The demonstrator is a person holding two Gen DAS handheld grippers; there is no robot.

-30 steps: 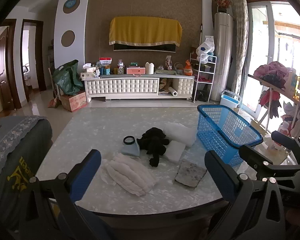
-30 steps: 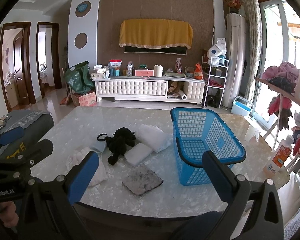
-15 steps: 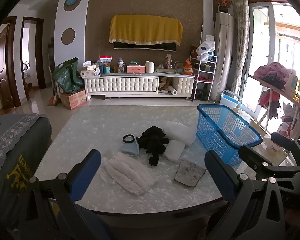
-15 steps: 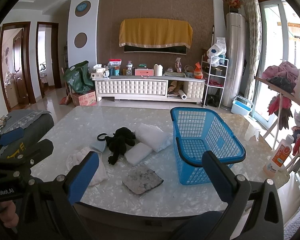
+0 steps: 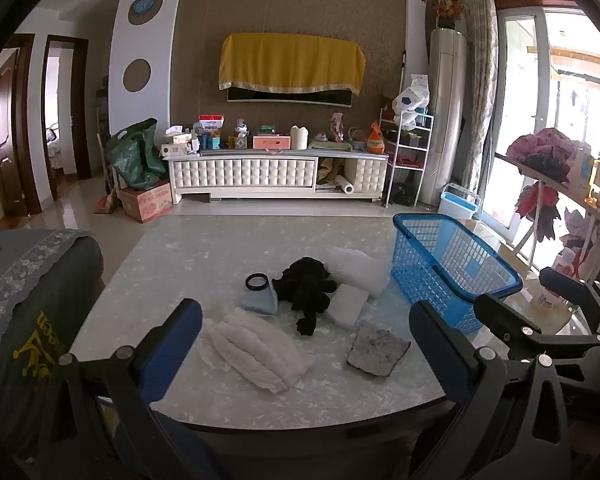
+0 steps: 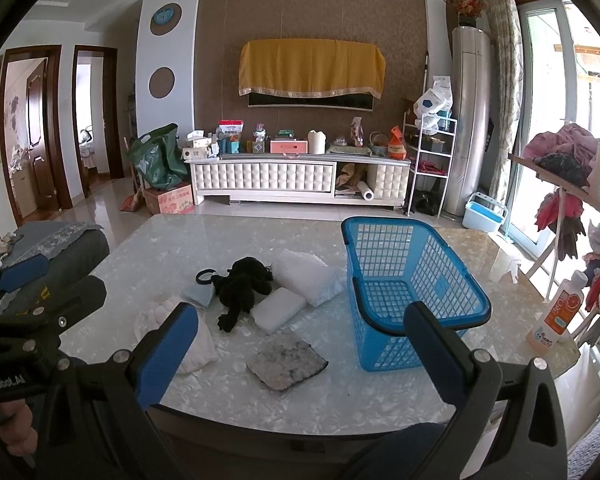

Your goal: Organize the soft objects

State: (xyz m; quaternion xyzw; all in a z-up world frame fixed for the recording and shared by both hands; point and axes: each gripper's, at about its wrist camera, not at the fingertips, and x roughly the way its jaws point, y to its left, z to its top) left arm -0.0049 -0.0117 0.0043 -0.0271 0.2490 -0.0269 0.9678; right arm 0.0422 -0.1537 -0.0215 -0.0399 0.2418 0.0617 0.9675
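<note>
Ahead, well beyond both wide-apart jaws, black plush toy [image 5: 306, 292] (possibly touching white sponge [image 5: 350, 306]).

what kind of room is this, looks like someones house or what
Most likely a lived-in home living room: a white media cabinet cluttered with household items beneath a wall TV draped in yellow cloth, a tall standing air conditioner by the balcony door, and a marble-patterned table in front.
</note>
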